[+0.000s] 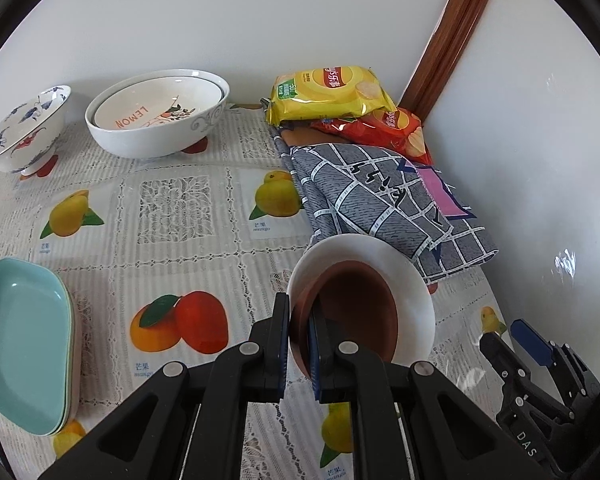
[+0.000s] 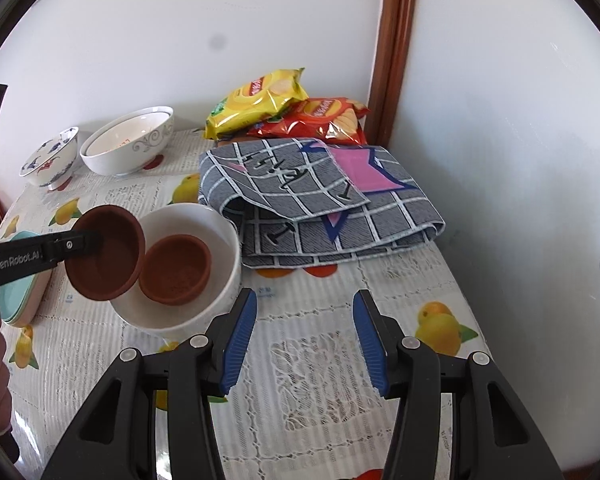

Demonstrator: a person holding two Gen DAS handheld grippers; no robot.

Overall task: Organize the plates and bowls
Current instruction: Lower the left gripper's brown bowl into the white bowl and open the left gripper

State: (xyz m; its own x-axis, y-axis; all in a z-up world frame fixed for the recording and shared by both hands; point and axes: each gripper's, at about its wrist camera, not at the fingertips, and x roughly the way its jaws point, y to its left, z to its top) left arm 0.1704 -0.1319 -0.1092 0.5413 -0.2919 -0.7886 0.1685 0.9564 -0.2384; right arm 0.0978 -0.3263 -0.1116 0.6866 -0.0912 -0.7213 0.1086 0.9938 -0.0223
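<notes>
Colours and patterns on my table

My pads (image 2: 240,344) were blue on black fingers; the bowl (image 2: 112,254) I held was terracotta brown, over a white bowl (image 2: 224,240) holding another brown one (image 2: 176,270). Beyond the white bowl lay a grey cloth (image 2: 320,216) with white grid and pink patch, yellow (image 2: 256,100) and red (image 2: 324,120) crisp bags, and a blue-flowered bowl (image 1: 24,128). The tablecloth (image 1: 180,208) was white lace with mango prints; the plates (image 1: 24,348) were turquoise.

A brown clay bowl (image 2: 104,258) hangs tilted over the white bowl's (image 2: 220,236) left rim; a second clay bowl (image 2: 176,270) sits inside it.
</notes>
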